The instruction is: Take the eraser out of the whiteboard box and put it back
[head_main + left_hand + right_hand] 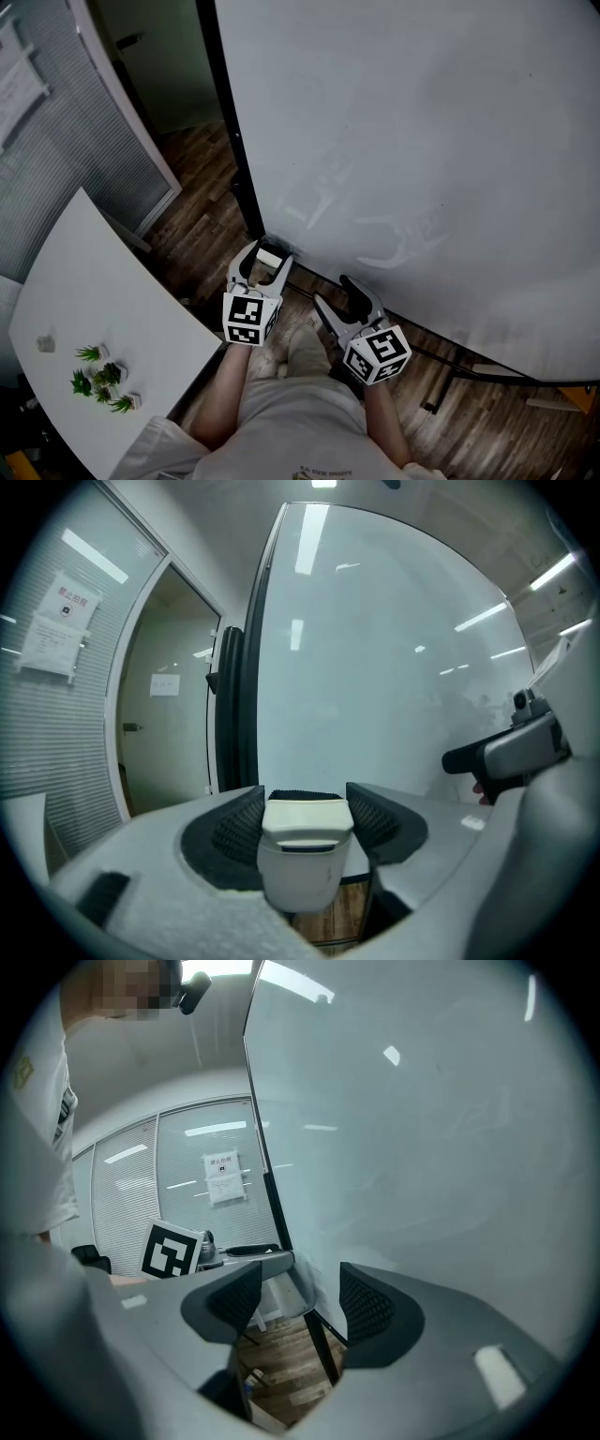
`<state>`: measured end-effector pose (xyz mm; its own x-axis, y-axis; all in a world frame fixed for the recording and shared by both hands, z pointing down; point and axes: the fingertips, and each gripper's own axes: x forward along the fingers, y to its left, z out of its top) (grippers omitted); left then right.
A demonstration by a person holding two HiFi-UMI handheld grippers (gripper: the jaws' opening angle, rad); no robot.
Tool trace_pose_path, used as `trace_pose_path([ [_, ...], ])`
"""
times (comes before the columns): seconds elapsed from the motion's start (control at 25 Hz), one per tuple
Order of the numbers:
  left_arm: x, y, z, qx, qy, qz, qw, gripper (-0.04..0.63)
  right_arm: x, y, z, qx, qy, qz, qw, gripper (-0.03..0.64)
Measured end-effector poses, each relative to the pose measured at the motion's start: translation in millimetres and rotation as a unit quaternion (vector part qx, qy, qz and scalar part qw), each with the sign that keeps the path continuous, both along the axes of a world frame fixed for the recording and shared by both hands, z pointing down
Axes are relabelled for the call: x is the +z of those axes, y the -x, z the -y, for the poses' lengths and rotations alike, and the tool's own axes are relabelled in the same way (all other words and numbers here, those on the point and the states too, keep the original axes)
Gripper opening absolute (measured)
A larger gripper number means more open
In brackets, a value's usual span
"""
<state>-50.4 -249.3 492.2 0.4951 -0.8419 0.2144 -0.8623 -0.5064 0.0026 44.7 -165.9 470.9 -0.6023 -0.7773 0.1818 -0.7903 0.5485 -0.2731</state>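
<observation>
1. The eraser (307, 819), a white body with a dark strip along its top rear edge and a dark slot across its front, is seen between the jaws of the left gripper (305, 803).
2. In the left gripper view the two dark ribbed pads (239, 825) are laid against the eraser's sides, so the jaws are clamped on it.
3. In the head view the eraser (272, 257) is found in the left gripper (267, 253) just beside the lower left corner of the whiteboard (422, 141), near its black edge frame (225, 122).
4. The right gripper (335, 292) is held just beside the left one, in front of the whiteboard's lower edge.
5. In the right gripper view the jaws of the right gripper (300, 1283) are spread apart with nothing between them; only the wood floor (272, 1349) and a dark leg of the board's stand (323, 1344) are seen through the gap.
6. The marker cube (169, 1251) of the left gripper is seen to the left in that view.
7. Both grippers are held low in front of the person's body, with the wood floor (202, 220) under them.
8. A white table (84, 309) is placed to the person's left, and small green plants (101, 380) are set on it.
9. Behind the table a partition with blinds (56, 141) is seen, with a paper notice (61, 621) fixed to it.
</observation>
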Motion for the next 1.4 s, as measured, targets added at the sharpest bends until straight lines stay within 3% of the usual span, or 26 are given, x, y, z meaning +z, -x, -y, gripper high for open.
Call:
trace_pose_path([
  [0.52, -0.1, 2.1, -0.2, -0.01, -0.011, 0.003, 0.9999, 0.261, 0.2, -8.6, 0.5, 0.006, 0.002, 0.008, 1.0, 0.247],
  [1.4, -0.5, 7.7, -1.1, -0.017, 0.001, -0.01, 0.9998, 0.263, -2.1, -6.7, -0.2, -0.001, 0.001, 0.018, 1.0, 0.235],
])
